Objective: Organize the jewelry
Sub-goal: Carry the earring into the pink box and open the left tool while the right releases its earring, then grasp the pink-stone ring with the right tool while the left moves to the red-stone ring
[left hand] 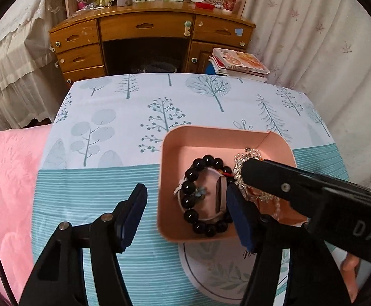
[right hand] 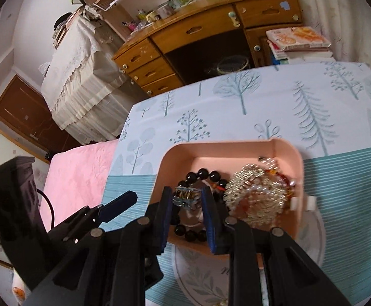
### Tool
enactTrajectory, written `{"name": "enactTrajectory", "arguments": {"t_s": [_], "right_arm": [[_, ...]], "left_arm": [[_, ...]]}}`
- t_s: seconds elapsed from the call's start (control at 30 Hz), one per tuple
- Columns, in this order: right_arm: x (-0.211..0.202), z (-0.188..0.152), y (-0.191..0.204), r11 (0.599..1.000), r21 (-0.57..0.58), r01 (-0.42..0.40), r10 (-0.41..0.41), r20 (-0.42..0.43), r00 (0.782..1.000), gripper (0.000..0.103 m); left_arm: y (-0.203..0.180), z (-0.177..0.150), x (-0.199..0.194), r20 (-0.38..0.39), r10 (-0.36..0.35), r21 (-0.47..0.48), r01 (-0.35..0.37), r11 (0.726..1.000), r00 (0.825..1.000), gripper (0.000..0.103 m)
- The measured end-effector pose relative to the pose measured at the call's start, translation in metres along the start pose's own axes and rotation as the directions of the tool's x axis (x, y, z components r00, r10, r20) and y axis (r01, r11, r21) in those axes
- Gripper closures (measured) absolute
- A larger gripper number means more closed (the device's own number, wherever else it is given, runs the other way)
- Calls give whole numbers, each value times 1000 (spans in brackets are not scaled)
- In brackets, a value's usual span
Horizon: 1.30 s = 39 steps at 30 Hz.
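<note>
Hovering over a pink tray (left hand: 212,134) on a tree-print tablecloth (left hand: 124,117), the left gripper (left hand: 185,211) has its jaws apart and empty, straddling the tray's left wall. The right gripper (right hand: 187,199) clamps a small sparkly trinket (right hand: 186,196), seemingly to place it beside the black bead bracelet (left hand: 198,193) and gold jewelry (right hand: 256,196).

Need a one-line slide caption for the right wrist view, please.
Right gripper clamps a small blue-and-gold trinket over the pink tray holding a black bead bracelet.
</note>
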State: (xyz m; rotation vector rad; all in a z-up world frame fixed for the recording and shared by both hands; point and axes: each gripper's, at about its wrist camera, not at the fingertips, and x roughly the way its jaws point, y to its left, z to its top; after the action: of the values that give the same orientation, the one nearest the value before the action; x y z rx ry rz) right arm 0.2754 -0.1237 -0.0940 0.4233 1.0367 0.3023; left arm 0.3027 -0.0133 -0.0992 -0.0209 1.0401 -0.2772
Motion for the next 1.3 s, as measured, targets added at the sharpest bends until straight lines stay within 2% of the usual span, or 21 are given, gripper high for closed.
{"name": "enactTrajectory", "arguments": {"t_s": [0.23, 0.47, 0.7, 0.93, 1.13, 1.3], "right_arm": [[-9, -5, 3, 1000, 9, -8, 8, 17, 1000, 79], [-44, -26, 10, 998, -53, 20, -17, 56, 998, 79], [-90, -60, 16, 995, -100, 7, 4, 106, 994, 79], [-123, -96, 18, 990, -144, 7, 15, 152, 988, 79], [-135, -124, 11, 986, -167, 18, 11, 172, 985, 79], [-125, -153, 4, 980, -197, 18, 11, 145, 989, 79]], "left_arm": [[7, -10, -15, 1, -6, -1, 6, 1000, 1000, 40], [11, -27, -43, 25, -32, 17, 32, 999, 999, 40], [6, -47, -86, 86, -66, 39, 63, 997, 994, 40], [-10, -83, -123, 183, -94, 66, 84, 994, 979, 40], [-19, -112, -131, 225, -97, 78, 82, 994, 970, 40], [-20, -136, -120, 205, -110, 75, 97, 992, 972, 40]]}}
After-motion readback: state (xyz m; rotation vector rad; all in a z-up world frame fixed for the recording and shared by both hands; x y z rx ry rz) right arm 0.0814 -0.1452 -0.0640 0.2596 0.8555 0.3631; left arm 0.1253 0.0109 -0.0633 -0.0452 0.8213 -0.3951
